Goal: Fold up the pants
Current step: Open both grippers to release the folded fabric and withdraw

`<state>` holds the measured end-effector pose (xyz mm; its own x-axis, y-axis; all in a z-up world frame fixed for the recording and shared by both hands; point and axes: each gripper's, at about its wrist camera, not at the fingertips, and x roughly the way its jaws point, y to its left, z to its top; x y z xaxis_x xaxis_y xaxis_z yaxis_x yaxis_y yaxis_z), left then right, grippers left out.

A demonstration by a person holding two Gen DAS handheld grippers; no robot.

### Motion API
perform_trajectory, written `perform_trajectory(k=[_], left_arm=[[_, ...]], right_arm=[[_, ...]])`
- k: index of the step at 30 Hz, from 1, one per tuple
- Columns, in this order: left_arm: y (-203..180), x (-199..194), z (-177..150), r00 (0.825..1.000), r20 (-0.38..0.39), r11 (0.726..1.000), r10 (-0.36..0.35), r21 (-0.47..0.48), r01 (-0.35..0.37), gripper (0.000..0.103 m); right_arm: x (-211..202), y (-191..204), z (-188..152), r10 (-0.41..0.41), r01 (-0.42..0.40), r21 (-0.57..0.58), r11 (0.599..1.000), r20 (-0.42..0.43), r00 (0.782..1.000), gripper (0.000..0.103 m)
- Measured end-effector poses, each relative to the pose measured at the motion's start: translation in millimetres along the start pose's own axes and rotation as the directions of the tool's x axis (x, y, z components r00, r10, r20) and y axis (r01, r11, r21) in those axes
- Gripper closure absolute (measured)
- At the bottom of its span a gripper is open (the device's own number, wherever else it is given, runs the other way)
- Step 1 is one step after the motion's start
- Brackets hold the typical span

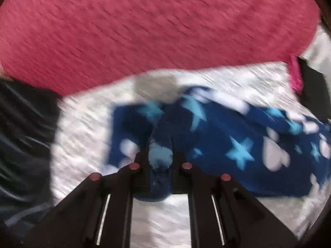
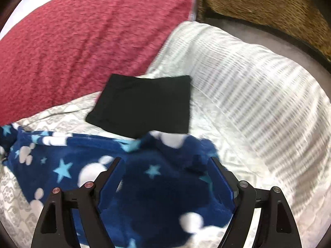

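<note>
**Bed with star pants**

White bedspread [image 2: 238,78] holds the blue star pants [image 1: 238,144]. Left gripper [image 1: 160,163] is pinched tight on a bunch of pants. Right gripper [image 2: 165,165] is spread wide over them, holding nothing. Better to grab that end too, then lift both evenly.

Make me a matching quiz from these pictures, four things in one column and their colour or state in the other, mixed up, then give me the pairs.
Things:
1. pants
2. folded cloth
3. blanket
4. left hand-held gripper

Colour or state:
A. plain black, lying flat
B. shut on fabric
C. navy with stars
D. red

Pairs: 1-C, 2-A, 3-D, 4-B
</note>
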<state>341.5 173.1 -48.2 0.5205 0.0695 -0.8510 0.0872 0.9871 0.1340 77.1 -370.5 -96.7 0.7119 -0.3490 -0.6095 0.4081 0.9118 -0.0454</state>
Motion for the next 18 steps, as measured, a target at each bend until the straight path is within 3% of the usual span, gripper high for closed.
perform_trajectory(k=[5, 6, 8, 10, 13, 15, 18], left_arm=[[41.5, 31.7, 51.3, 0.984, 0.011, 0.98, 0.18, -0.084, -0.179, 0.082], [46.5, 42.6, 56.4, 0.974, 0.004, 0.97, 0.227, -0.091, -0.225, 0.079], [55.5, 68.2, 62.6, 0.929, -0.027, 0.925, 0.368, -0.088, -0.369, 0.077], [63.6, 90.5, 59.9, 0.907, -0.093, 0.905, 0.41, -0.08, -0.417, 0.074], [72.3, 101.2, 43.5, 0.924, -0.127, 0.921, 0.361, -0.103, -0.374, 0.072], [72.9, 95.7, 26.8, 0.942, -0.115, 0.938, 0.316, -0.111, -0.328, 0.053], [60.5, 75.5, -2.2, 0.97, -0.067, 0.963, 0.234, -0.124, -0.241, 0.049]], right_arm=[[4.1, -16.5, -7.4, -0.032, 0.034, 0.058, 0.998, -0.04, 0.999, 0.019], [5.0, -17.8, -8.3, -0.029, 0.032, 0.066, 0.997, -0.047, 0.998, 0.019], [8.0, -18.3, -9.8, -0.021, 0.026, 0.073, 0.997, -0.065, 0.998, 0.019], [9.4, -16.2, -10.3, -0.026, 0.03, 0.06, 0.998, -0.071, 0.997, 0.019], [8.4, -14.7, -12.8, -0.05, 0.052, 0.024, 0.998, -0.067, 0.997, 0.019], [7.9, -16.3, -14.4, -0.054, 0.055, 0.023, 0.998, -0.066, 0.996, 0.019], [8.0, -21.9, -20.8, -0.045, 0.048, 0.032, 0.998, -0.082, 0.996, 0.019]])
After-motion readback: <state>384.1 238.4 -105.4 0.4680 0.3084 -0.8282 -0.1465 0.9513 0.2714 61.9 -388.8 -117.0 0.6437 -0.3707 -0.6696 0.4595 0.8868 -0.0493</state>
